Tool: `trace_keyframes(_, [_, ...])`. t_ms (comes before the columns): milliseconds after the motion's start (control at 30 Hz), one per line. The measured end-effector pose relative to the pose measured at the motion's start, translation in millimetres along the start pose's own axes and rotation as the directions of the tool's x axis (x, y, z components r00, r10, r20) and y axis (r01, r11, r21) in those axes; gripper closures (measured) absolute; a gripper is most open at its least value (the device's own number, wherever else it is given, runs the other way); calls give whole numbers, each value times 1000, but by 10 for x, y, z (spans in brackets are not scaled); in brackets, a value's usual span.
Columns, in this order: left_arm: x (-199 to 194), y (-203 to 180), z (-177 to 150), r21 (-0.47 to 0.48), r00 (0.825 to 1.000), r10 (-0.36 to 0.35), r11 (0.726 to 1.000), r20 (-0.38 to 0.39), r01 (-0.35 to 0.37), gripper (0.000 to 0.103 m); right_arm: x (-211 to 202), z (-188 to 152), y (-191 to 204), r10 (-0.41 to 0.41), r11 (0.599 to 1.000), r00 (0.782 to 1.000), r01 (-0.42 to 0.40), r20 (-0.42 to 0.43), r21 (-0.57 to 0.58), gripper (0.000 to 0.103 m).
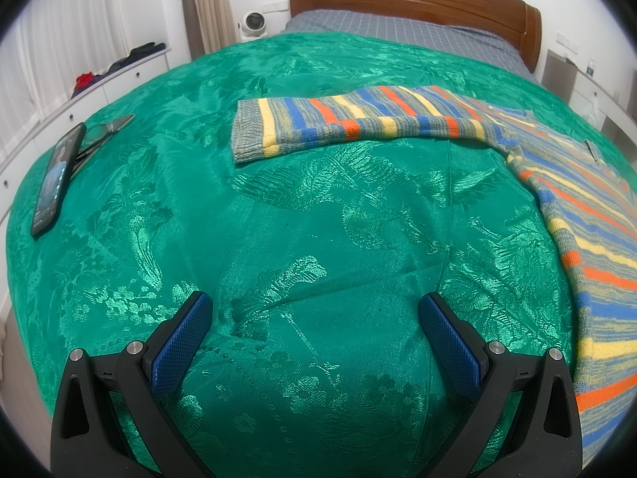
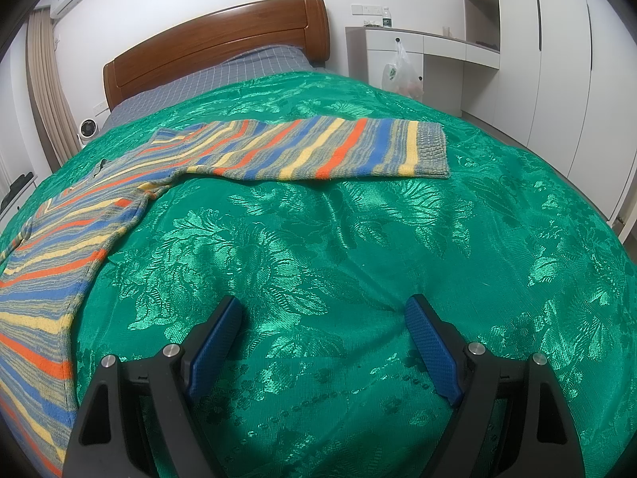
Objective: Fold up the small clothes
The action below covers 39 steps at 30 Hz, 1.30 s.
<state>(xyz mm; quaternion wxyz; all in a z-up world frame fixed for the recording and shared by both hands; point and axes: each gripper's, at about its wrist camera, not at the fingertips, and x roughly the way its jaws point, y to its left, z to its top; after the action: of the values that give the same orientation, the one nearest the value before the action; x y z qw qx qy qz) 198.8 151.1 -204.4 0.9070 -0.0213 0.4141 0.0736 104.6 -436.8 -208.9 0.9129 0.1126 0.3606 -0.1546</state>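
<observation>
Light: bright and even; soft, small shadows
Shine: the green bedspread (image 1: 302, 215) glints in patches
Edges: round and bent; dark corners
Focus: sharp, no blur

A bed with a curved wooden headboard (image 2: 223, 36) stands against a white wall, spread with a green floral bedspread (image 2: 358, 239) over a grey checked sheet (image 1: 402, 32). White wardrobes (image 2: 557, 59) line one side; beige curtains (image 1: 207, 4) and a small white fan (image 1: 253, 24) flank the other.

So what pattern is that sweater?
The sweater has orange, blue, yellow and grey stripes, clearest in the right wrist view.
</observation>
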Motion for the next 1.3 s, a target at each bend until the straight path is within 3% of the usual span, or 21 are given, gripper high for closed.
trace_keyframes(767, [5, -1, -1, 1, 1000, 0, 1000, 1, 0, 0, 0, 1, 17, -4, 1000, 1000, 4, -2, -2, 19])
trace_keyframes(867, [4, 1, 2, 1, 1000, -1, 1000, 0, 1, 0, -10, 58, 33, -10, 1000, 999, 9, -47, -11, 18])
trace_keyframes(933, [4, 0, 1, 1, 1000, 0, 1000, 0, 0, 0, -29, 177, -18, 43, 999, 991, -42, -127, 12, 17])
trace_keyframes(1033, [4, 0, 1, 1, 1000, 0, 1000, 1, 0, 0, -179, 436, -305, 229, 966, 963, -206, -144, 155, 17])
trace_keyframes(1167, [9, 6, 19, 4, 1000, 6, 1000, 2, -6, 0, -362, 899, -932, 273, 911, 962, -254, -13, 324, 17])
trace_keyframes(1300, [16, 3, 31, 6, 1000, 12, 1000, 3, -12, 0, -36, 1194, -1564, 325, 803, 945, -265, -20, 534, 17])
